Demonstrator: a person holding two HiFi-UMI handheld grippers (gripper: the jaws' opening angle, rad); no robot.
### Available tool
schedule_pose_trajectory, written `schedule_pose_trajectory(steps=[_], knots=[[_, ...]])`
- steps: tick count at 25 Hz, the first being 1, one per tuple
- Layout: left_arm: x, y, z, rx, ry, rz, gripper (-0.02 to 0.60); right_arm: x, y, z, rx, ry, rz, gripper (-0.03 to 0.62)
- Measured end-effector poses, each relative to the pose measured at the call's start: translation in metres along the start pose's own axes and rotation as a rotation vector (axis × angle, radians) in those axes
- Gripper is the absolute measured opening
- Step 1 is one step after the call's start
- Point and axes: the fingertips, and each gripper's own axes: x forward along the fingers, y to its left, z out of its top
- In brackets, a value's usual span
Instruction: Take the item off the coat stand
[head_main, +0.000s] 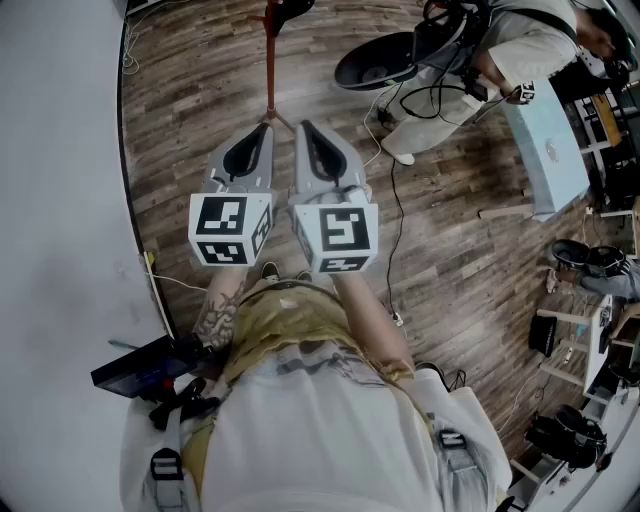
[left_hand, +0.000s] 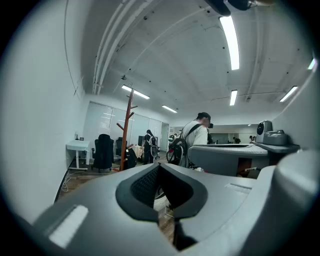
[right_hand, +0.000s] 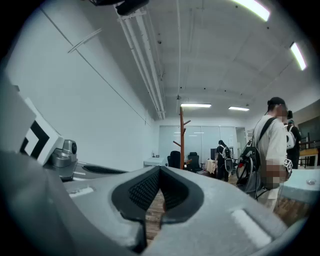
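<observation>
The coat stand (head_main: 268, 60) is a red-brown wooden pole rising from the plank floor straight ahead. A dark item (head_main: 290, 8) shows beside the pole at the head view's top edge, mostly cut off. My left gripper (head_main: 262, 132) and right gripper (head_main: 305, 128) are held side by side, pointing at the stand's foot, both shut with nothing between the jaws. In the left gripper view the stand (left_hand: 129, 130) is far off beyond the closed left gripper (left_hand: 159, 167). The right gripper view shows the stand (right_hand: 181, 137) upright in the distance past the closed right gripper (right_hand: 160, 170).
A white wall (head_main: 60, 200) runs along the left. A person with a backpack (head_main: 500, 50) stands at the upper right beside a black round seat (head_main: 375, 60) and a light blue table (head_main: 545, 150). Cables (head_main: 395, 200) trail over the floor. Dark gear (head_main: 565, 435) lies at the lower right.
</observation>
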Motion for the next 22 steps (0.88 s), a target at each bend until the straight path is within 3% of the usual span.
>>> schedule_pose_trajectory(steps=[22], knots=[[-0.0054, -0.0006, -0.0037, -0.008, -0.001, -0.024, -0.002, -0.0049, 0.0022, -0.0020, 0.018, -0.026, -0.019, 0.000]])
